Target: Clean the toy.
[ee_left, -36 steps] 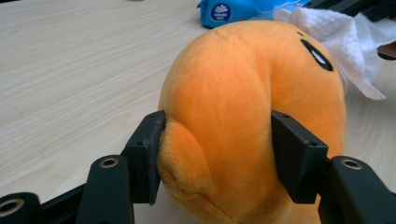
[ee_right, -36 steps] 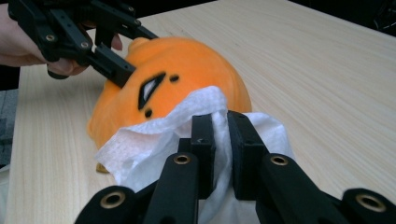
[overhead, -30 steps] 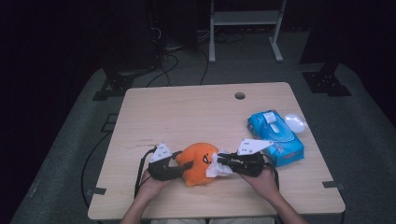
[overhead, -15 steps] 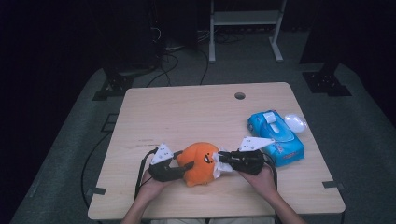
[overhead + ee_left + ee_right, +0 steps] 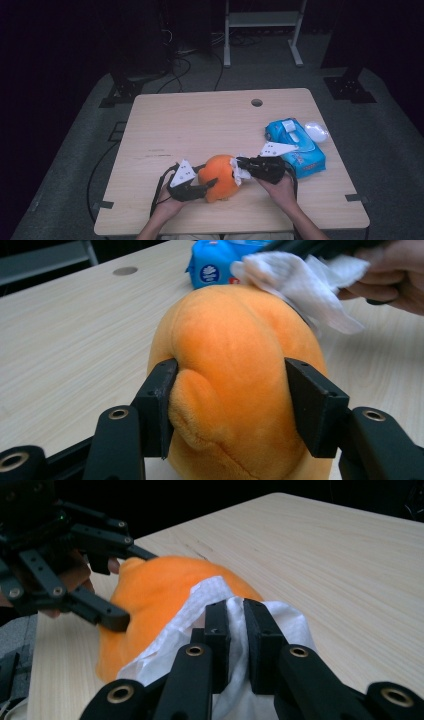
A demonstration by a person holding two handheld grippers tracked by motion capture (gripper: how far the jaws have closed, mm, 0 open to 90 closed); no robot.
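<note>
Orange plush toy [image 5: 220, 177] sits on the light wooden desk [image 5: 200, 125], near its front edge, between both hands. Left tool [image 5: 230, 407] clamps it from the rear, pads pressed into the fabric on both sides; jaws have just been closing a bit further on it. Right tool [image 5: 235, 630] is clenched on a crumpled white wipe [image 5: 280, 625], which rests against the toy's top. Blue wipes pack [image 5: 295, 145] lies just right of the right hand, white cap [image 5: 316, 131] beside it.

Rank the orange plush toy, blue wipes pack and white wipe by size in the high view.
1. Blue wipes pack and orange plush toy: alike, no clear order.
2. White wipe, smallest, partly hidden.
</note>
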